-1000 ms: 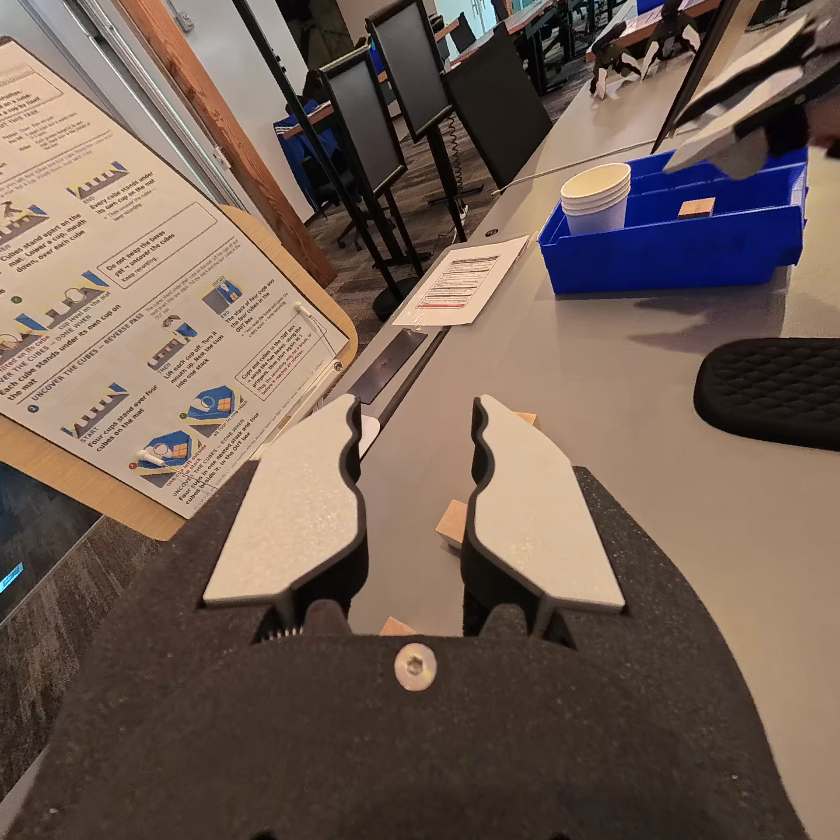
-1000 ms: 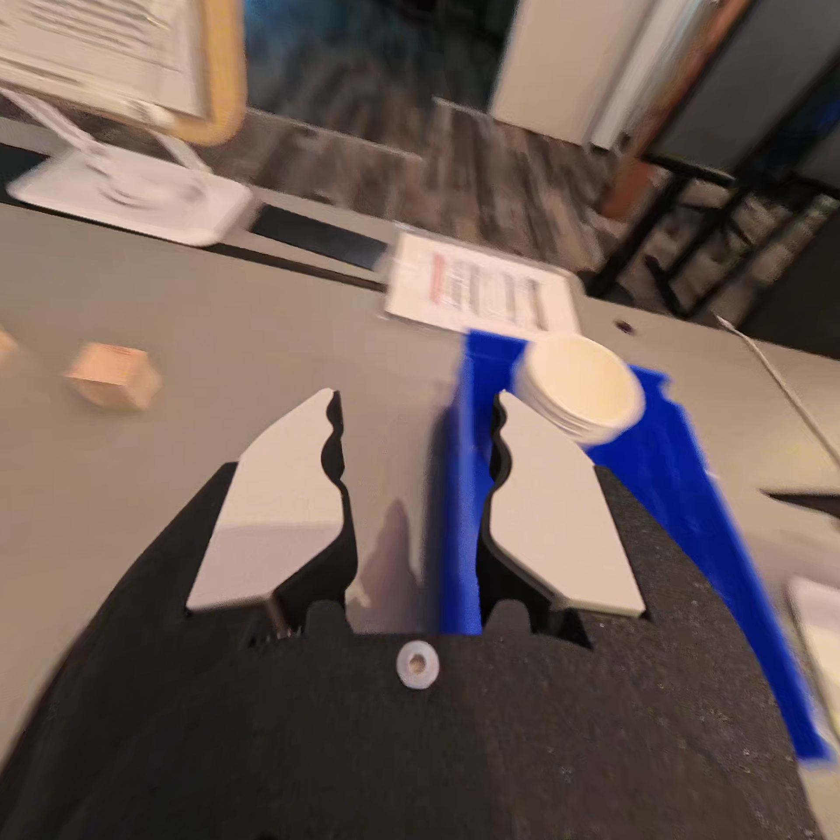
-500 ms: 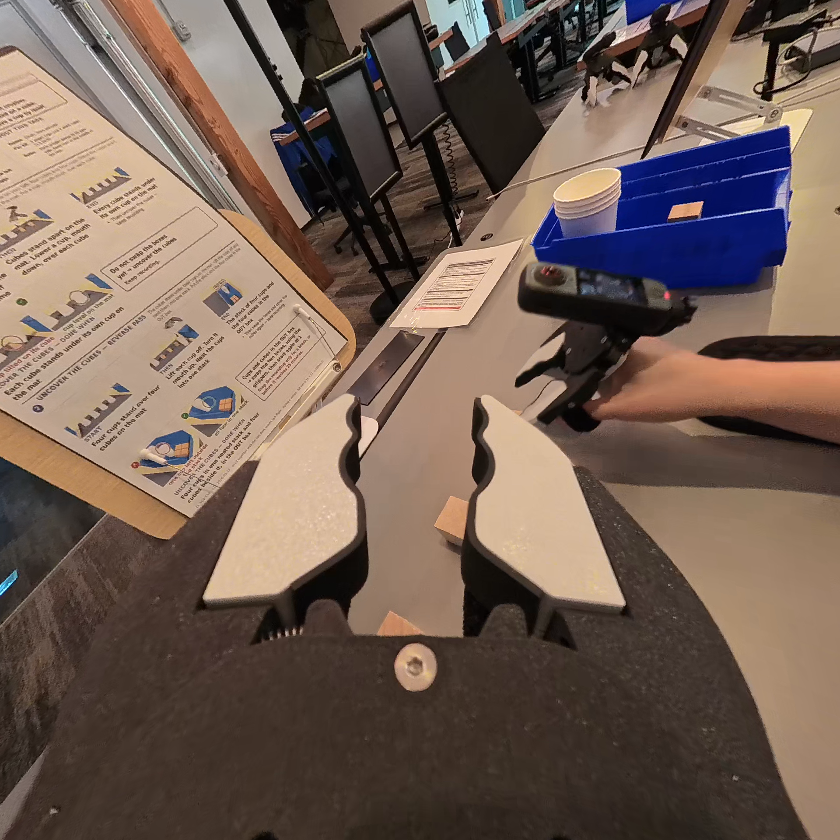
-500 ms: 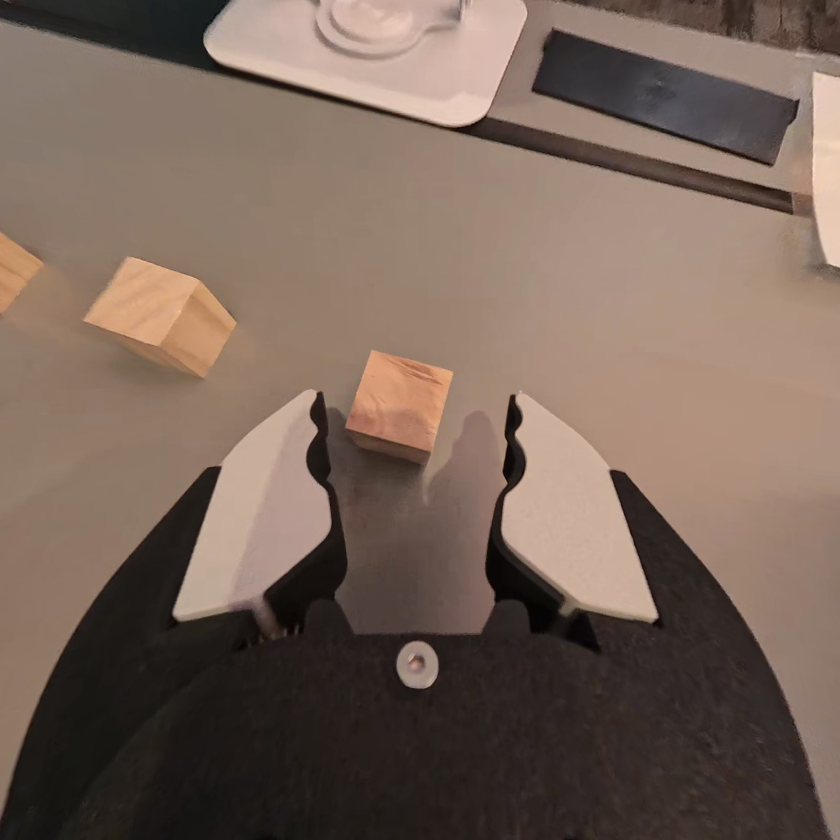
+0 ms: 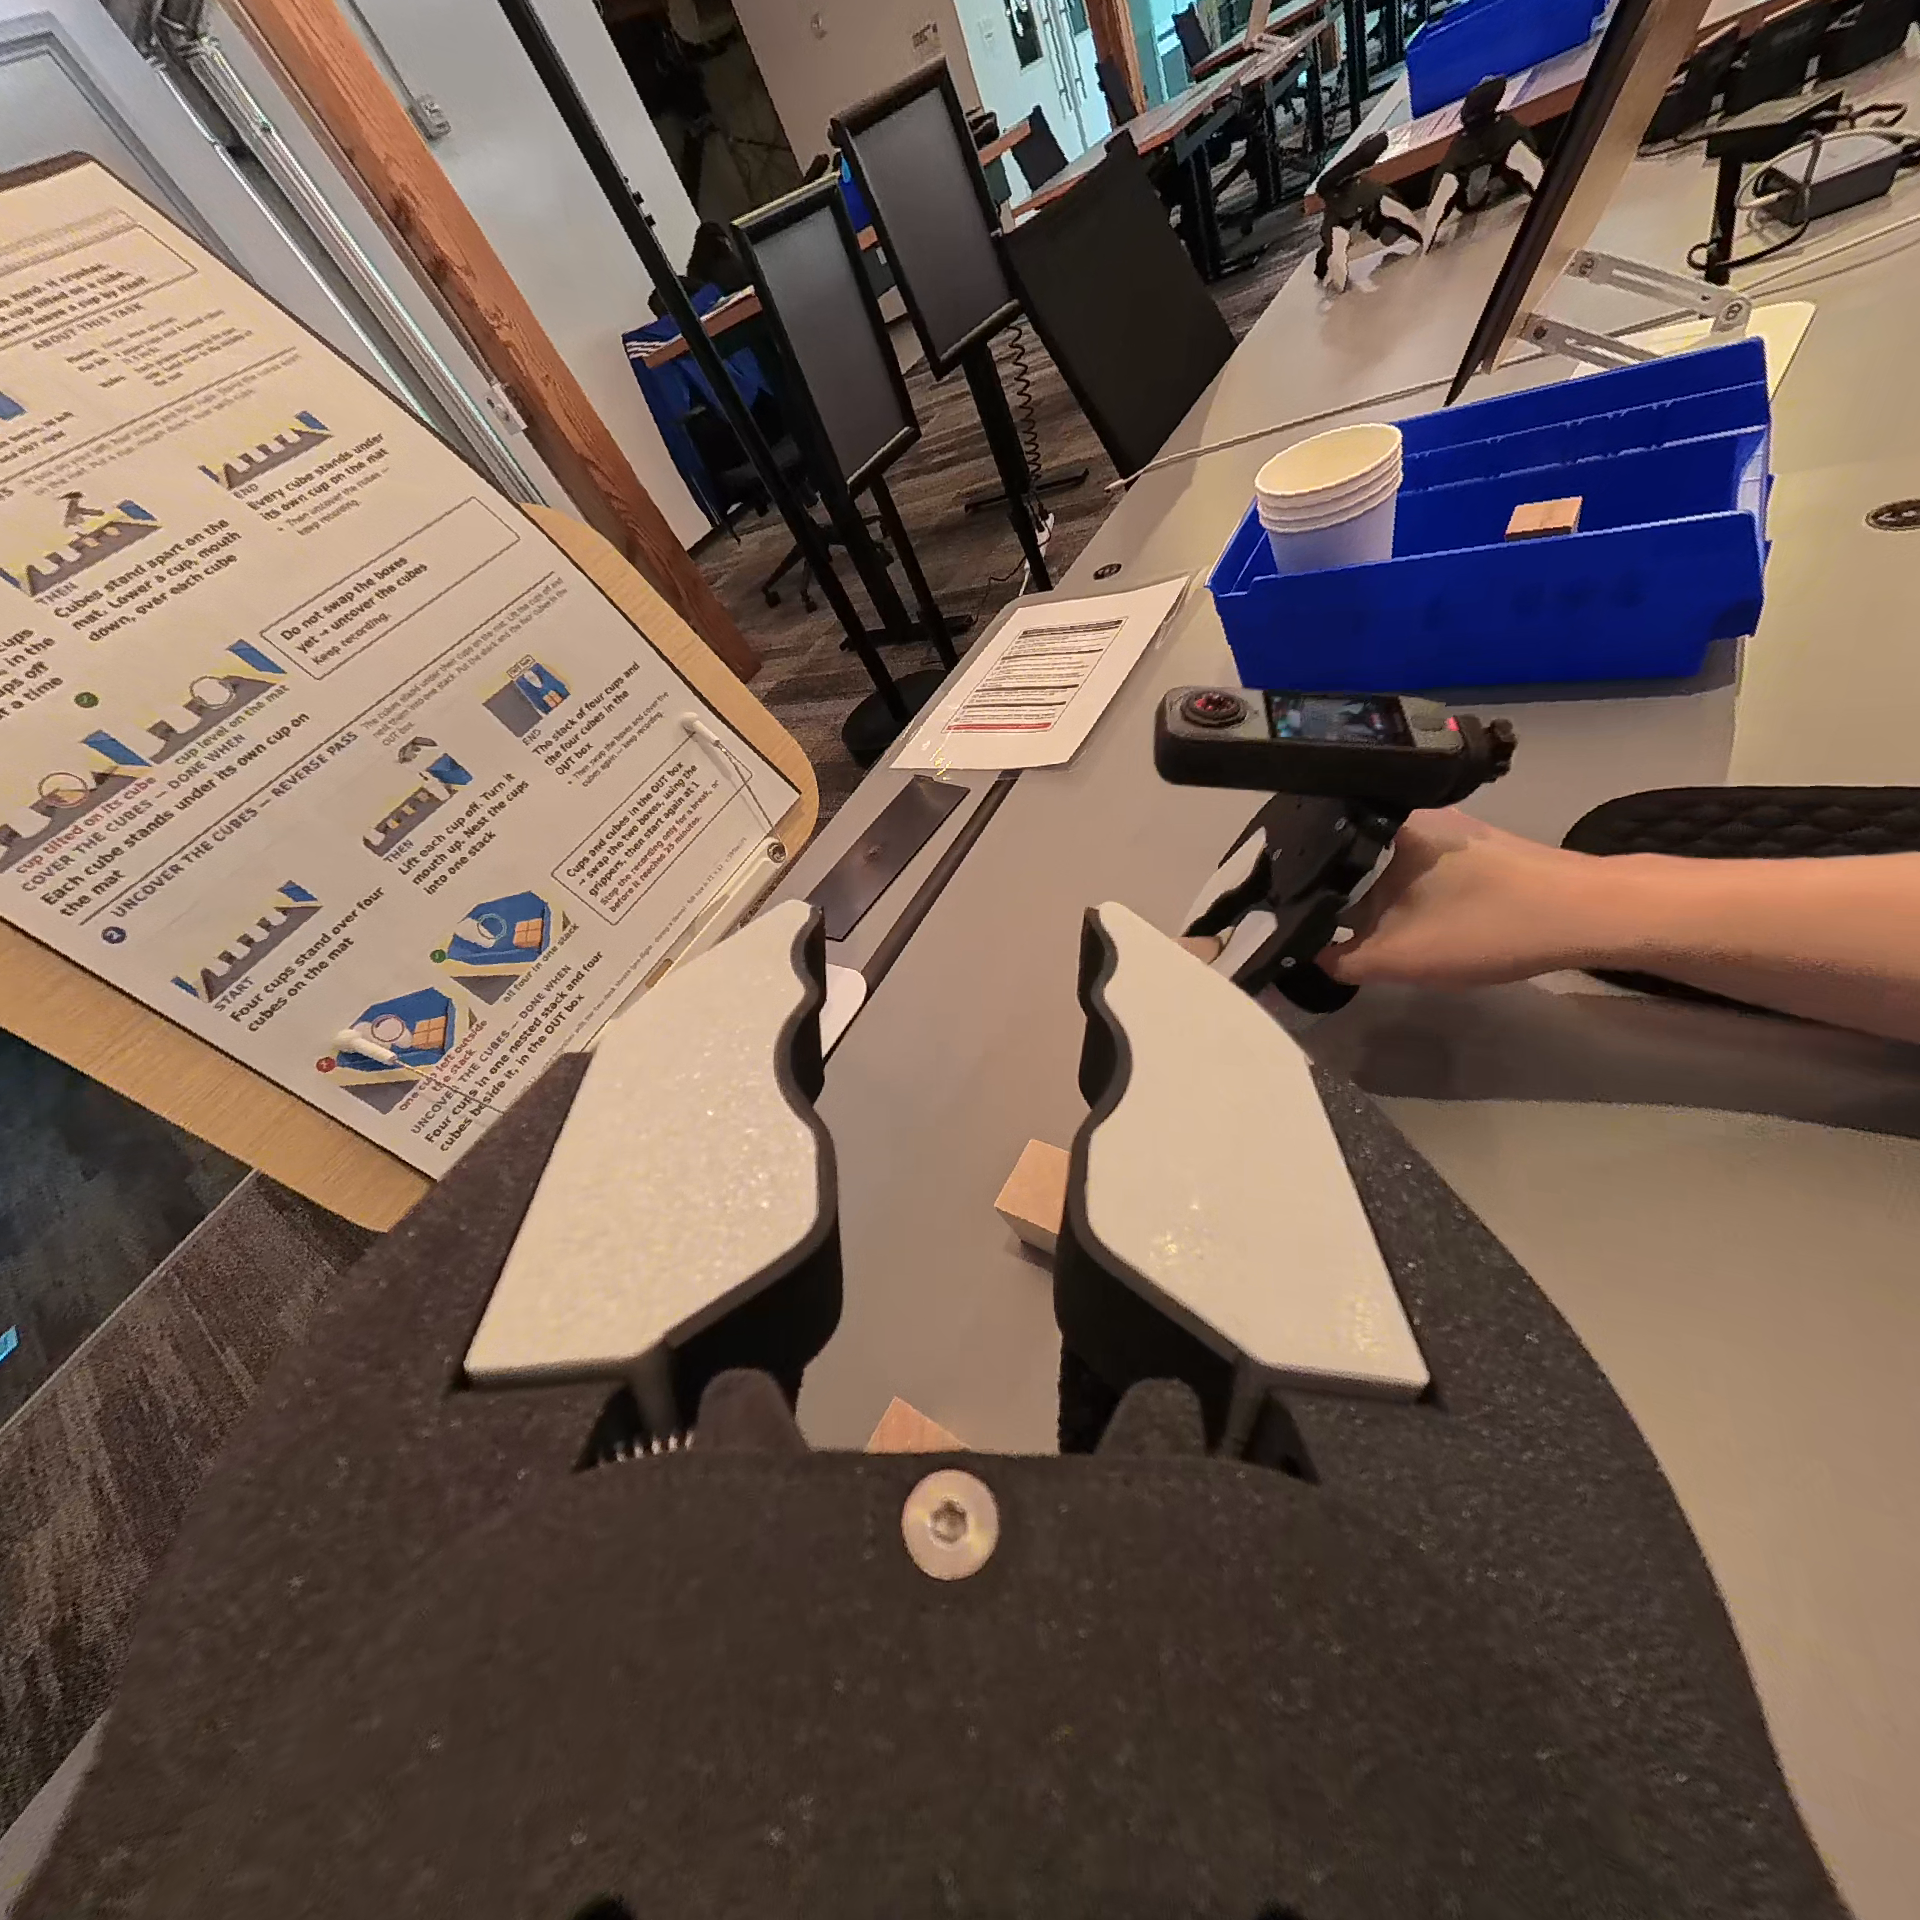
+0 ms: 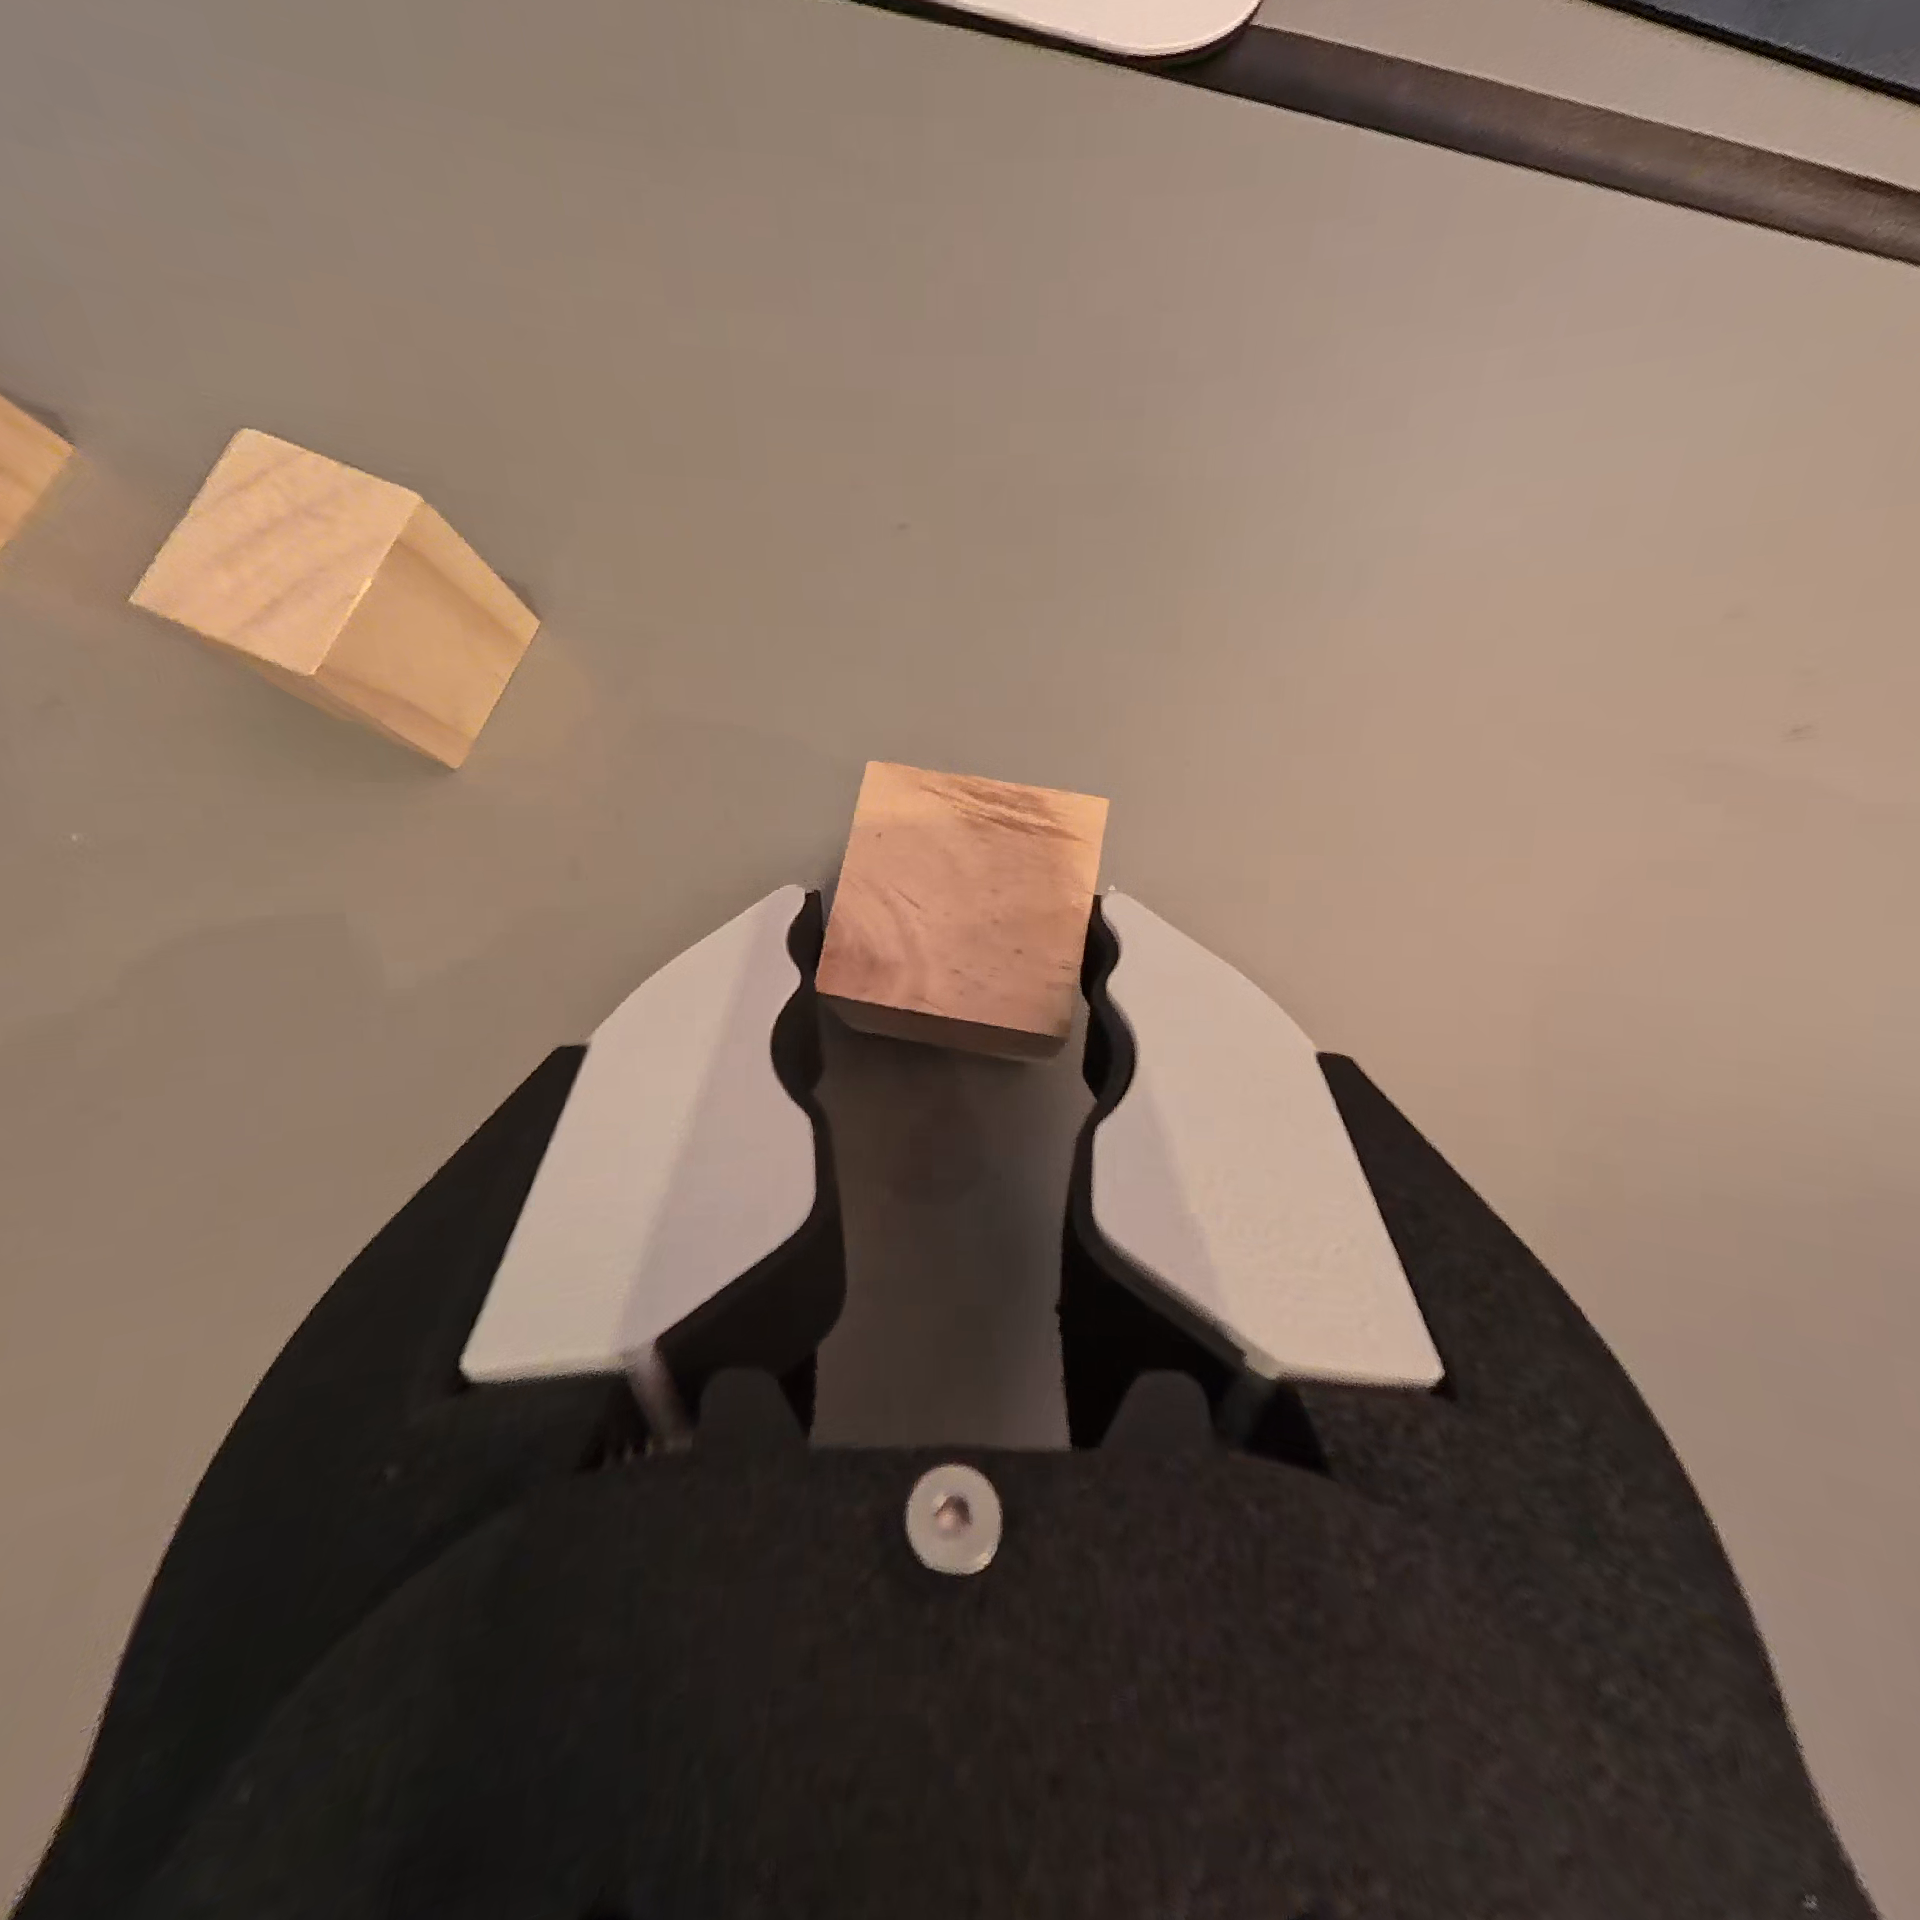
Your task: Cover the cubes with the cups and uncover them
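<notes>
My right gripper (image 6: pixel 954 899) points down at the grey table (image 6: pixel 1351 520), its fingers closed against both sides of a darker wooden cube (image 6: pixel 961 904) that sits on the table. A paler cube (image 6: pixel 322 592) lies to its left, and a third cube (image 6: pixel 26 478) shows at the left edge. My left gripper (image 5: pixel 951 925) is open and empty above the table; two cubes (image 5: pixel 1029 1195) (image 5: pixel 914 1432) show partly between and below its fingers. The right gripper (image 5: pixel 1221 935) is low on the table ahead of it. A stack of white paper cups (image 5: pixel 1330 499) stands in a blue bin (image 5: pixel 1475 613).
The bin also holds one cube (image 5: pixel 1545 516). A black mat (image 5: pixel 1766 821) lies at the right under the person's arm. An instruction board (image 5: pixel 312 727) leans at the left table edge, with a paper sheet (image 5: pixel 1039 675) beyond it. Screens and chairs stand behind.
My right gripper swung from the blue bin down to the table, moved over the darker cube and closed its fingers on it. My left gripper has stayed still and open.
</notes>
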{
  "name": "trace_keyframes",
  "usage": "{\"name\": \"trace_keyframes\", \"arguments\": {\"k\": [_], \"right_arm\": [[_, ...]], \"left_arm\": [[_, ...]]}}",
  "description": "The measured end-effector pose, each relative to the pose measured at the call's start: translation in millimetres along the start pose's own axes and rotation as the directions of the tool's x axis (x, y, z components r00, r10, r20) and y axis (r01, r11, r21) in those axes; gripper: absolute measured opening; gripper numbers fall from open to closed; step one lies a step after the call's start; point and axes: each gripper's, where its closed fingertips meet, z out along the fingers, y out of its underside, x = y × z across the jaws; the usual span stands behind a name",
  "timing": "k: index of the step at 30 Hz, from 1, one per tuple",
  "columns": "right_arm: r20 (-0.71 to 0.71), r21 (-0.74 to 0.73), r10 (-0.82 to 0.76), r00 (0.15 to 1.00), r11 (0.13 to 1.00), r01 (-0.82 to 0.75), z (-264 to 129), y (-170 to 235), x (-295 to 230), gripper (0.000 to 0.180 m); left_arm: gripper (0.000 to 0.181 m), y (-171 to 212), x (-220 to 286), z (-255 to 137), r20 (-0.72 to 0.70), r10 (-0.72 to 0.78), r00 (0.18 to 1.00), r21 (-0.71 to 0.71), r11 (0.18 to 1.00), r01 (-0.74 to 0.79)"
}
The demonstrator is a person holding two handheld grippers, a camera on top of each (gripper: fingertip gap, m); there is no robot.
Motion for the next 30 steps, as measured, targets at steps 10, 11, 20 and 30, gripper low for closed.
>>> {"name": "trace_keyframes", "arguments": {"k": [10, 11, 20, 30], "right_arm": [[0.109, 0.245, -0.058, 0.992, 0.969, 0.03, -182.6, -37.4, 51.6, 0.047], [0.052, 0.275, -0.061, 0.997, 0.96, 0.045, -207.7, -39.2, 76.3, 0.047], [-0.092, 0.087, 0.245, 0.965, 0.968, -0.237, -243.8, 78.8, 269.1, 0.048], [-0.212, -0.244, 0.129, 0.969, 0.953, -0.181, -186.4, 158.0, 303.7, 0.047]], "left_arm": [[0.046, 1.8, -4.6, -0.7, 0.012, -0.009, 1.0, -0.003, 1.0, 0.009], [0.046, 1.7, -5.2, -1.1, 0.014, -0.011, 1.0, -0.002, 1.0, 0.011], [0.046, -1.2, -3.1, -2.0, 0.003, -0.015, 1.0, 0.012, 1.0, 0.015], [0.046, 3.5, -7.9, -4.7, 0.037, -0.012, 0.999, -0.011, 1.0, 0.013]]}}
